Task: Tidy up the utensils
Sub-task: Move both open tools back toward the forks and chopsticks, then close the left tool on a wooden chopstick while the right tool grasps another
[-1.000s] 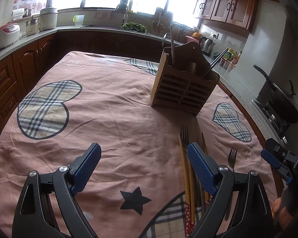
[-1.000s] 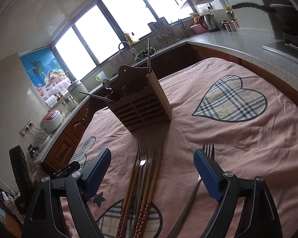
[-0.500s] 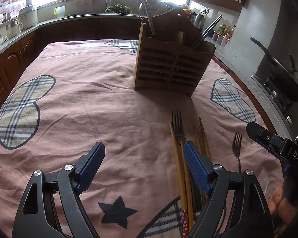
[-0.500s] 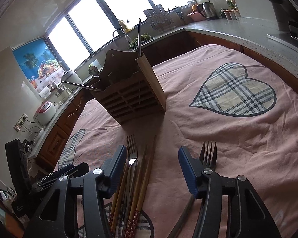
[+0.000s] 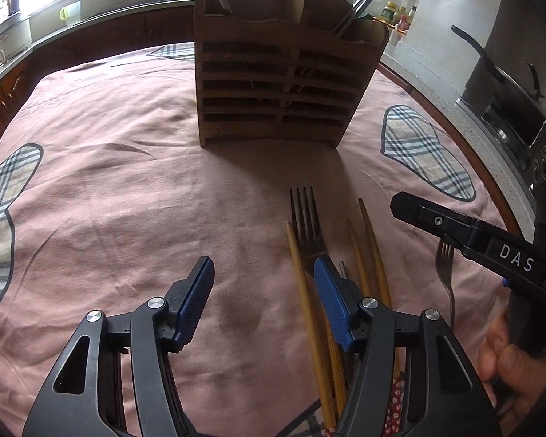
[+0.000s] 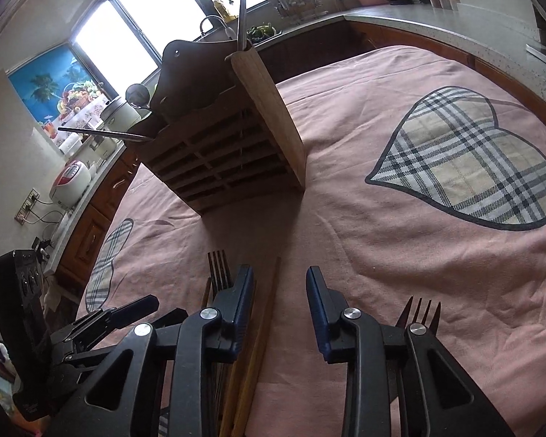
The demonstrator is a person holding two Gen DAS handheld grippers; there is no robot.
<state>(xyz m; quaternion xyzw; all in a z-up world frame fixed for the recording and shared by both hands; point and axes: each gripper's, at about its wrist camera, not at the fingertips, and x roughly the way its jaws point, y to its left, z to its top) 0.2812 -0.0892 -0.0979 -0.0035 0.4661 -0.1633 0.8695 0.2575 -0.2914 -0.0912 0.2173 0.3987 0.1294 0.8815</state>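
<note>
On the tablecloth (image 5: 134,167) ahead of you stands the utensil holder (image 5: 284,83), with a few utensils standing in its top. Between you and it lie the chopsticks (image 5: 305,284) side by side with a fork (image 5: 304,218) among them, tines toward the holder. A second fork (image 5: 446,273) lies apart to their right, beneath your right gripper (image 6: 280,298).

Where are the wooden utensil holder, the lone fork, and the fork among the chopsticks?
wooden utensil holder (image 5: 284,87), left wrist view, slatted front face.
lone fork (image 5: 444,255), left wrist view, tines.
fork among the chopsticks (image 5: 304,215), left wrist view, tines.
</note>
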